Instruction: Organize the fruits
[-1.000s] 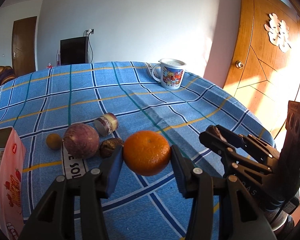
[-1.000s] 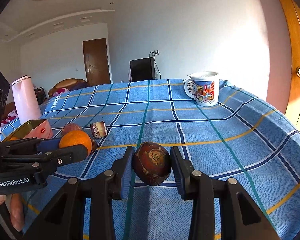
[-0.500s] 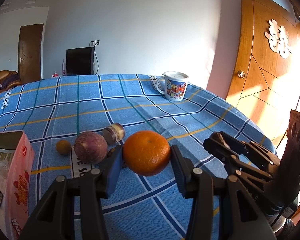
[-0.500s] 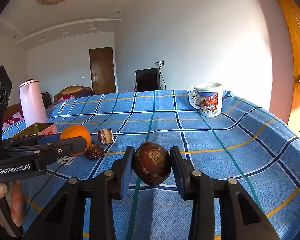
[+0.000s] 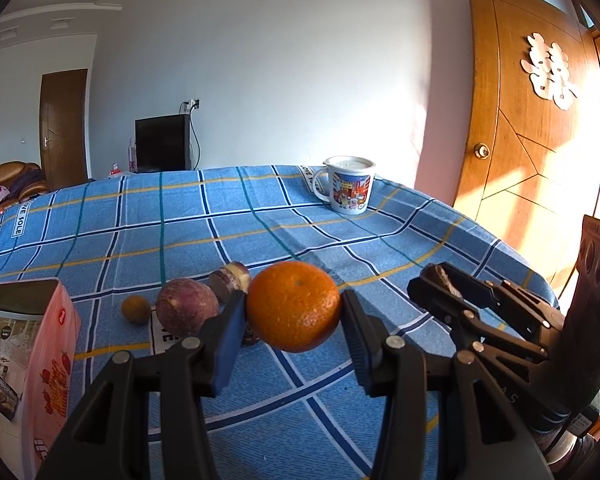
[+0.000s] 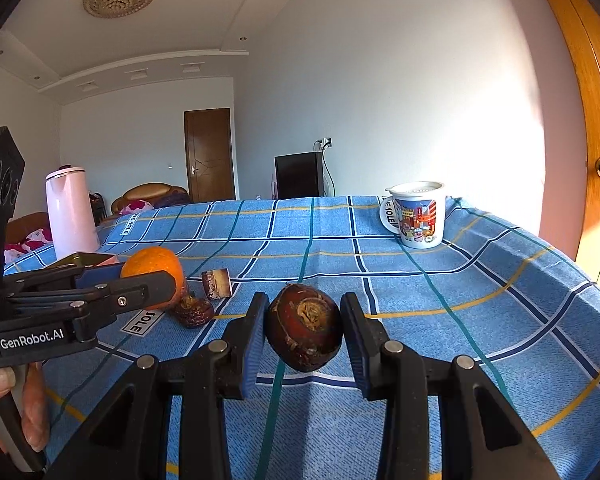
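My left gripper point(image 5: 294, 320) is shut on an orange point(image 5: 294, 306) and holds it above the blue checked tablecloth point(image 5: 260, 216); the orange also shows in the right wrist view point(image 6: 152, 268). My right gripper point(image 6: 304, 328) is shut on a dark brown-red fruit point(image 6: 304, 328), also lifted off the cloth. On the cloth behind the orange lie a purple round fruit point(image 5: 186, 312), a small yellow-brown fruit point(image 5: 136, 309), a cut brown piece point(image 5: 230, 280) and a wrinkled dark fruit point(image 6: 194, 312).
An open pink tin box point(image 5: 24, 360) stands at the left edge. A printed mug point(image 5: 348, 190) sits at the far right of the table. A pink kettle point(image 6: 70, 212) stands at the far left. A wooden door point(image 5: 540, 120) is to the right.
Both grippers have risen with their fruits, so the table and the loose fruits sit lower and farther in view. Both grips are unchanged.
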### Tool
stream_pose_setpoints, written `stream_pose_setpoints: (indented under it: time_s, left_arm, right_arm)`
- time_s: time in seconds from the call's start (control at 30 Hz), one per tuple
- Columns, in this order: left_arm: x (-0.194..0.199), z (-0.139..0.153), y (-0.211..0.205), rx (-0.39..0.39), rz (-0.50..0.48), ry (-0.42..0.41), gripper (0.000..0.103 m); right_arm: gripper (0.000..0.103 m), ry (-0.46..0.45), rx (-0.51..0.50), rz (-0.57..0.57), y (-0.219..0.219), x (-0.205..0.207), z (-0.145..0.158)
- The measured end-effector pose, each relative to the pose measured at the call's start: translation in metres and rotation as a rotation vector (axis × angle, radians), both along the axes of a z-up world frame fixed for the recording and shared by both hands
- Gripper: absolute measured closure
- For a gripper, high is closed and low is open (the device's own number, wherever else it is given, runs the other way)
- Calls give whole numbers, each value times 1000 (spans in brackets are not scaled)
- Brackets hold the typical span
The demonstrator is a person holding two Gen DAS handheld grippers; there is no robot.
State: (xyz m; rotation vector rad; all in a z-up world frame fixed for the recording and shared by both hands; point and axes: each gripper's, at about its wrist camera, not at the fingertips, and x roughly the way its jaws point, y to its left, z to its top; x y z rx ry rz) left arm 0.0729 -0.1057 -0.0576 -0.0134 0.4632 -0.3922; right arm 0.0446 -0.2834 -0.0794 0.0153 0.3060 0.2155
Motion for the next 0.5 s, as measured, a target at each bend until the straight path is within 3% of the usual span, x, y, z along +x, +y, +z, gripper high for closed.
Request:
stream_pose_setpoints:
  time_s: [0.5]
  left_arm:
    - [-7,2,-2,16,7,-49,54]
  right_arm:
    - [64,-62,-9,6,2,-7,1]
